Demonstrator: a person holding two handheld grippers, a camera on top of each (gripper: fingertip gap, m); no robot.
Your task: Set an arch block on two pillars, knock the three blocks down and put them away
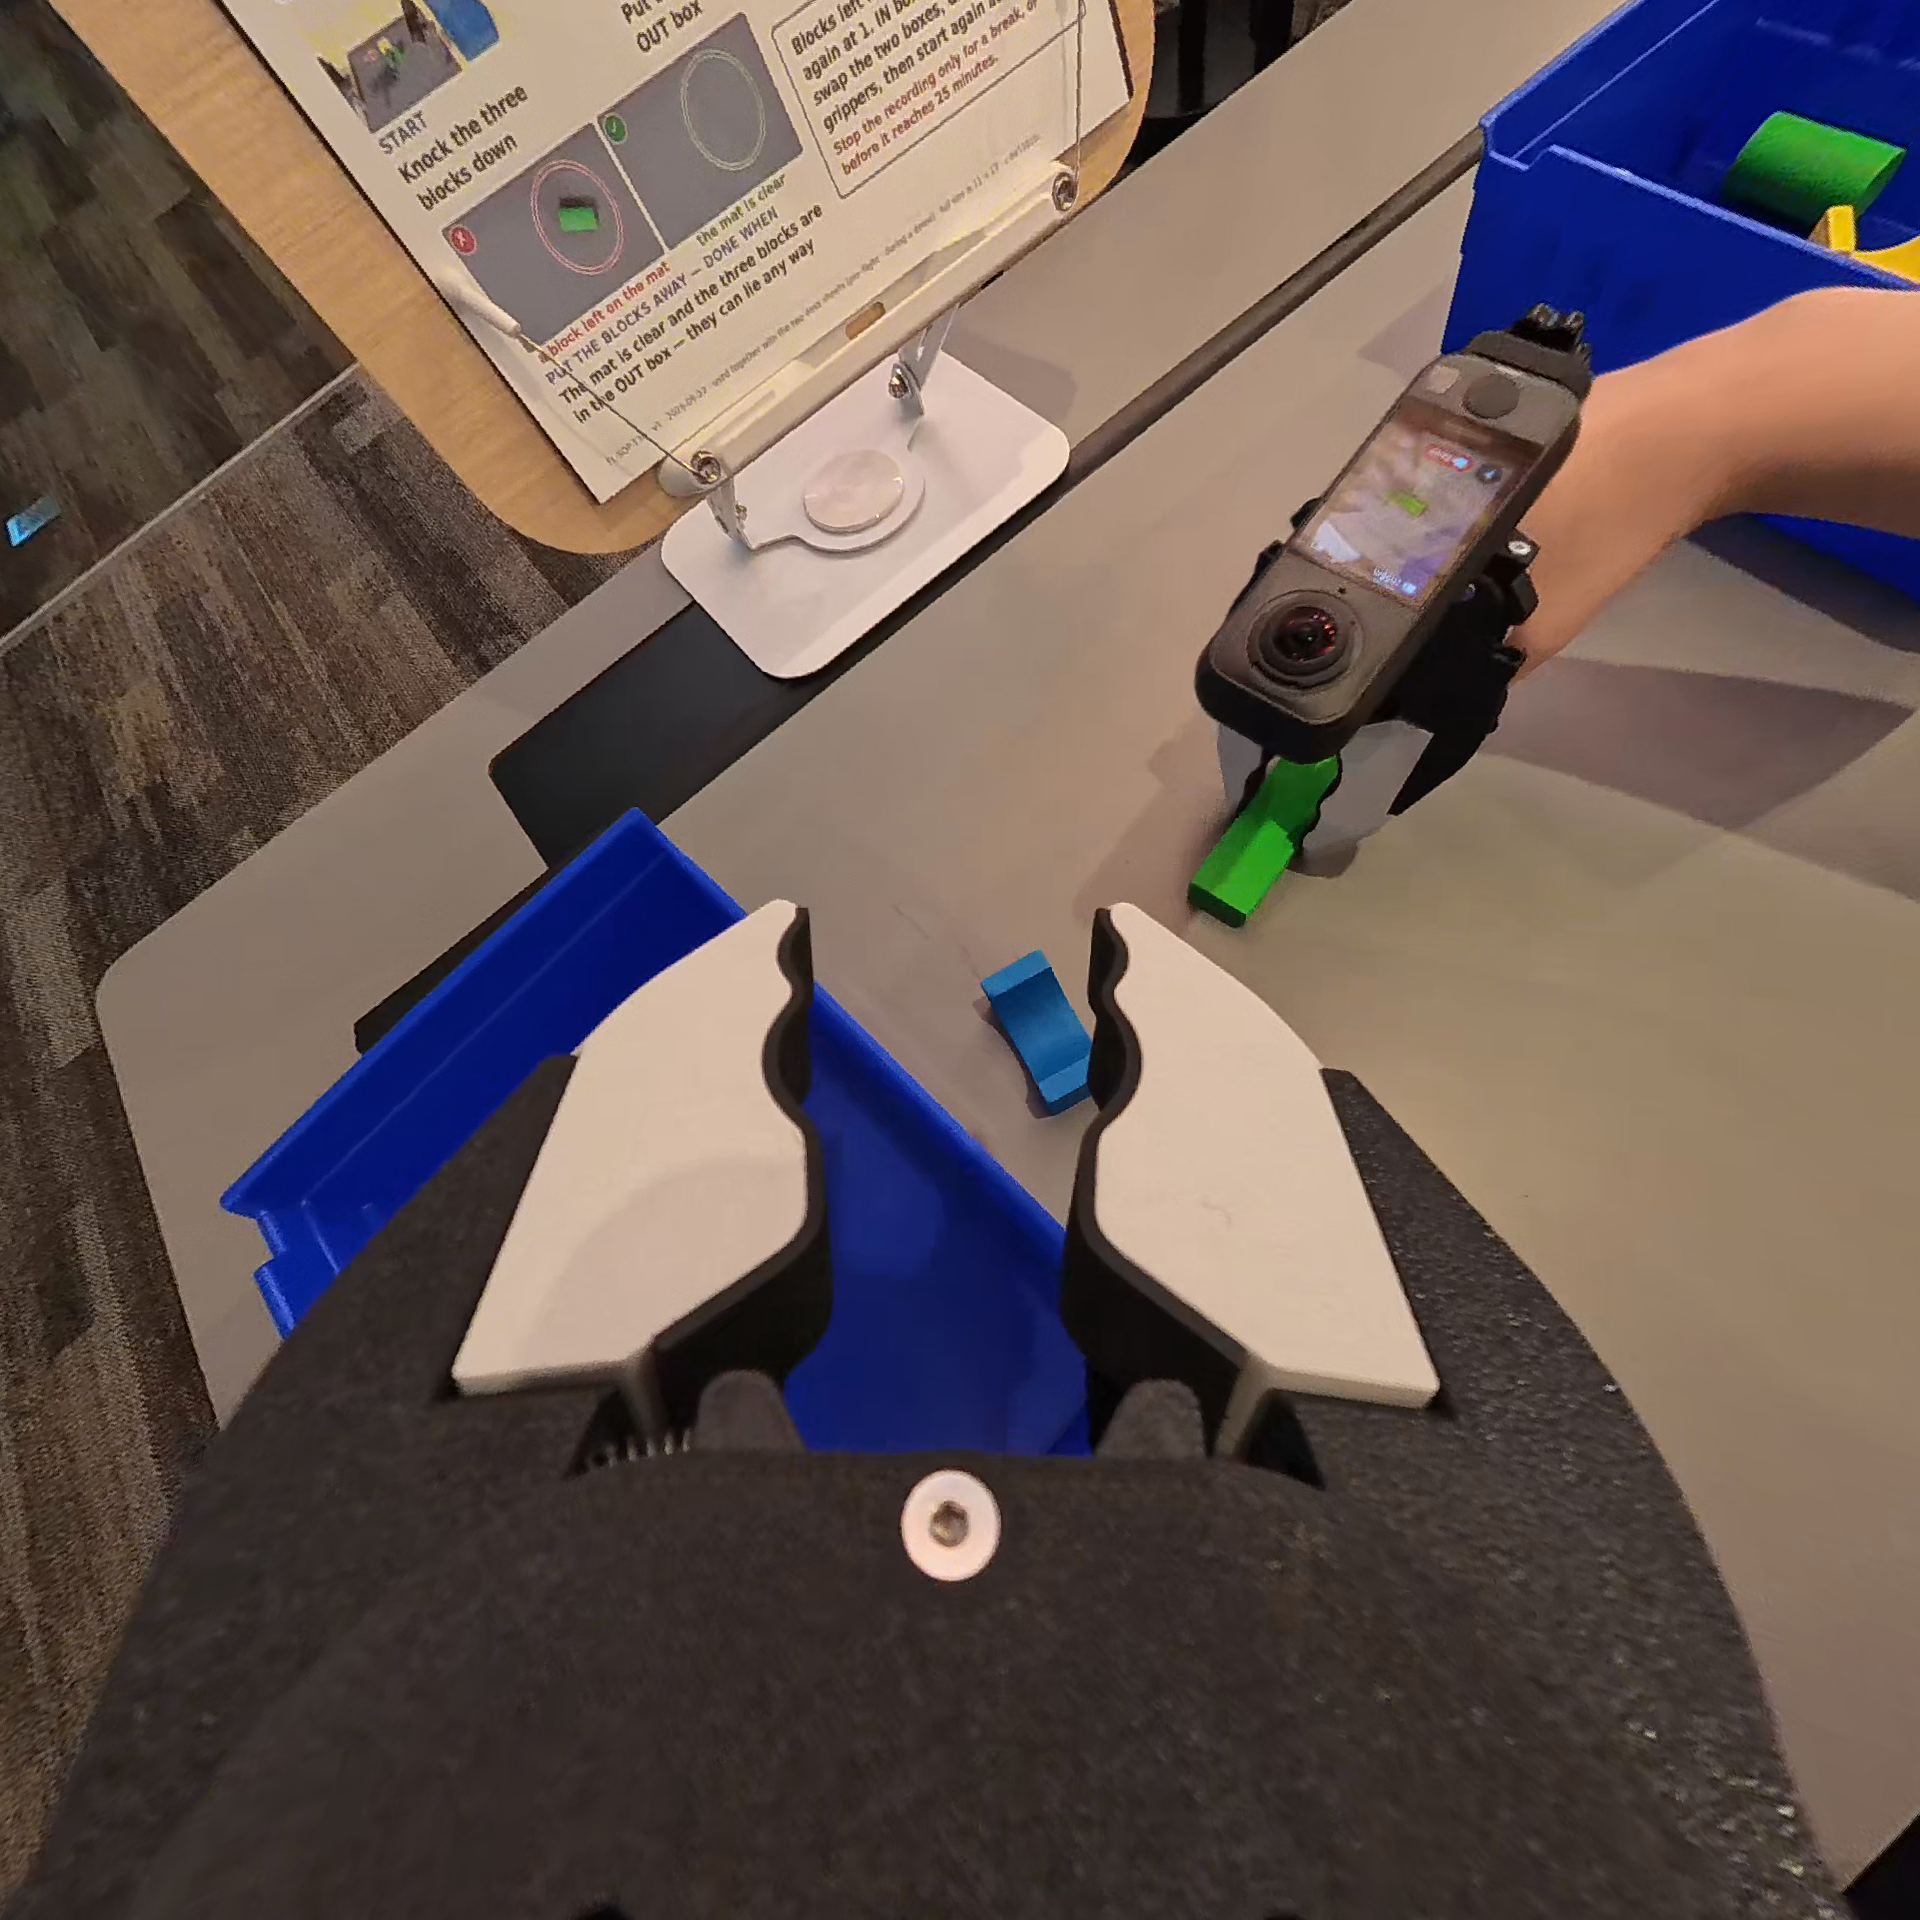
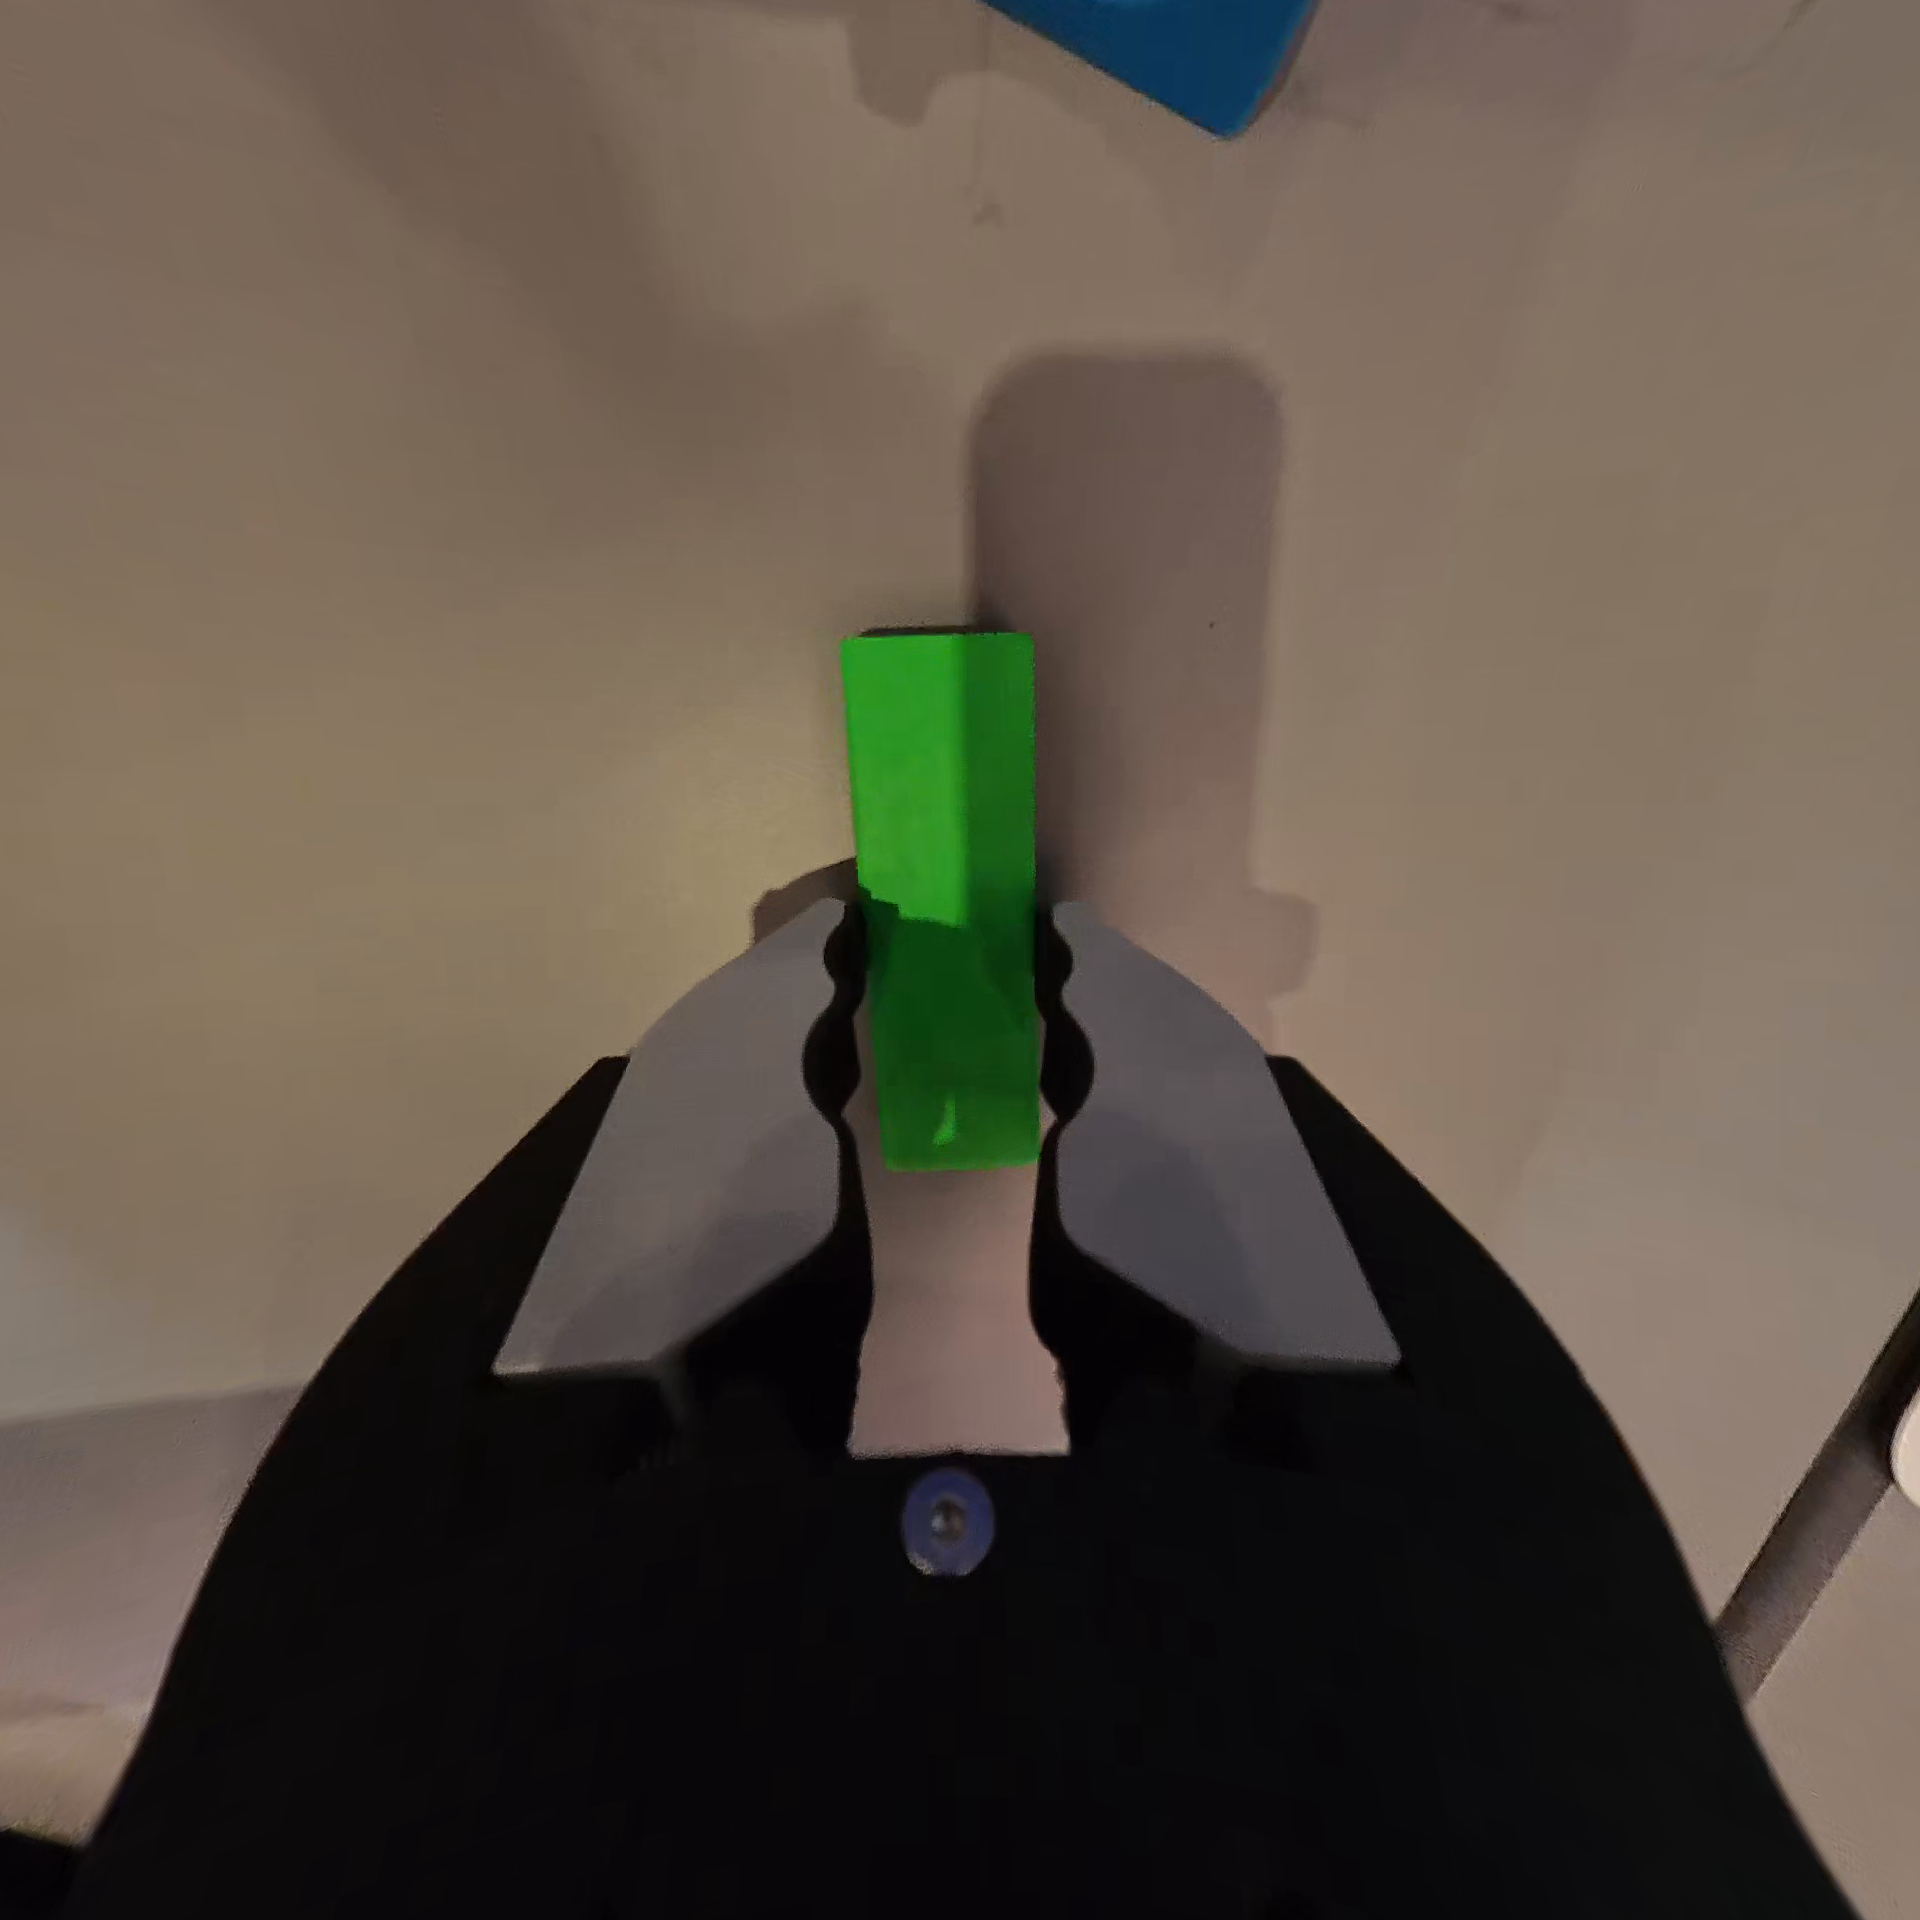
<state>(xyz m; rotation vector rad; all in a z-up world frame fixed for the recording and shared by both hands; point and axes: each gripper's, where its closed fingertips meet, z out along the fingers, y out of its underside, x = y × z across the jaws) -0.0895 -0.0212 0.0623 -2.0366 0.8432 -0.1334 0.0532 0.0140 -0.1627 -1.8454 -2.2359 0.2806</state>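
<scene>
- Gripping a green pillar (image 2: 940, 831), the right gripper (image 2: 945, 997) has its fingers closed on the block's near end; the far end sticks out ahead of the tips.
- In the left wrist view, the same right gripper (image 1: 1299, 821) points down at the grey mat (image 1: 1558, 1091), and the green pillar (image 1: 1252, 852) slants from the fingers to the mat, its low end touching the surface.
- A hand (image 1: 1683, 468) holds that gripper; a camera (image 1: 1382, 551) is mounted on it, screen lit.
- Left gripper (image 1: 945, 997): fingers spread apart, nothing between them. It hovers above the near blue bin (image 1: 436, 1070), with the bin's inside visible through the gap.
- Blue arch (image 1: 1039, 1023): lying on the mat just beside the near bin, close to the left gripper's right fingertip, well short of the green pillar. A corner of it shows at the top edge of the right wrist view (image 2: 1164, 52), blurred.
- Far blue bin (image 1: 1558, 239): at the mat's far right, holding a green cylinder (image 1: 1813, 166) and a yellow piece (image 1: 1860, 239) only partly in view.
- Instruction sheet (image 1: 665, 208) stands on a white stand (image 1: 873, 540) at the table's far edge, tilted.
- Whether a second pillar is on the mat cannot be told from these views.
</scene>
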